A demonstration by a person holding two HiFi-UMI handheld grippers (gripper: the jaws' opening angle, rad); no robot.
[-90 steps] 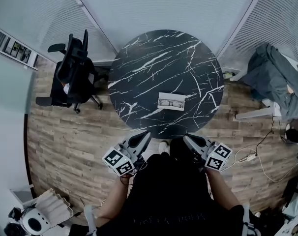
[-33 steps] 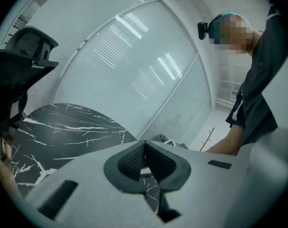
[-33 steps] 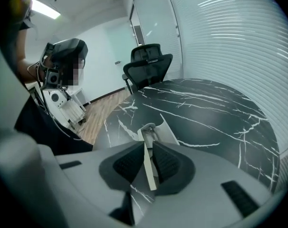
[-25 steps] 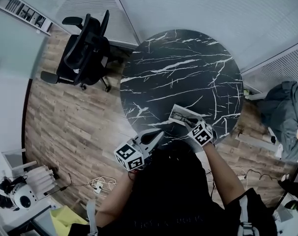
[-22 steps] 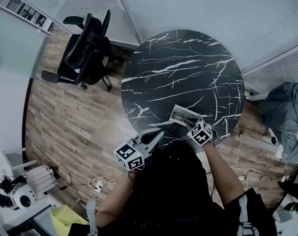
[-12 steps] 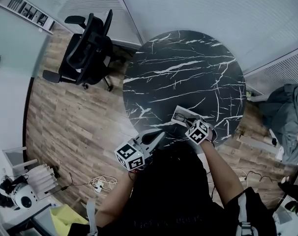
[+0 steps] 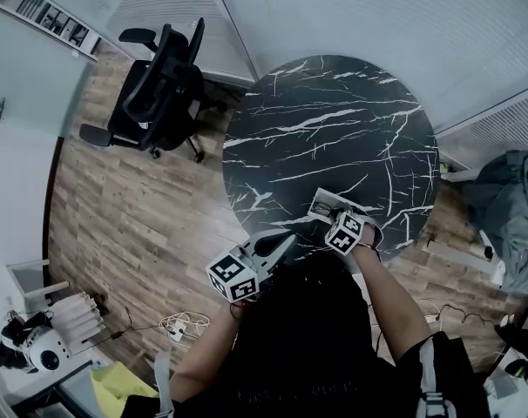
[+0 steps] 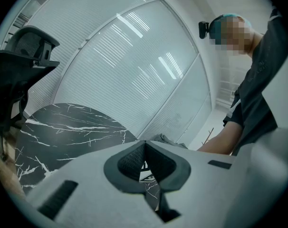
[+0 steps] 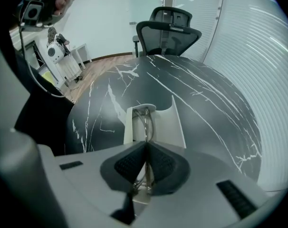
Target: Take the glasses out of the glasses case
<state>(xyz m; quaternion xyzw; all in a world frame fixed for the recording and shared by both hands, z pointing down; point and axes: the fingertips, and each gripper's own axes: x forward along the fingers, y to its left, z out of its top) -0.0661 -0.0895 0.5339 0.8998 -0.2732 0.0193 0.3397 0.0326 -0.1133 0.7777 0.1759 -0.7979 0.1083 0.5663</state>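
The right tongs hide the glasses' near end.

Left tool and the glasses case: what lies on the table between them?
Nothing: the head view shows only a bare strip of the dark marble table between the left tool and the glasses case.

No legible text, brand, number or sign anywhere.
- Left cube and right cube: black-and-white square marker patterns only, no letters or digits.
- Shirt: a faint line of print low on the front in the head view, too dim to read.
- Shelf at top left: small framed items, too small to read.
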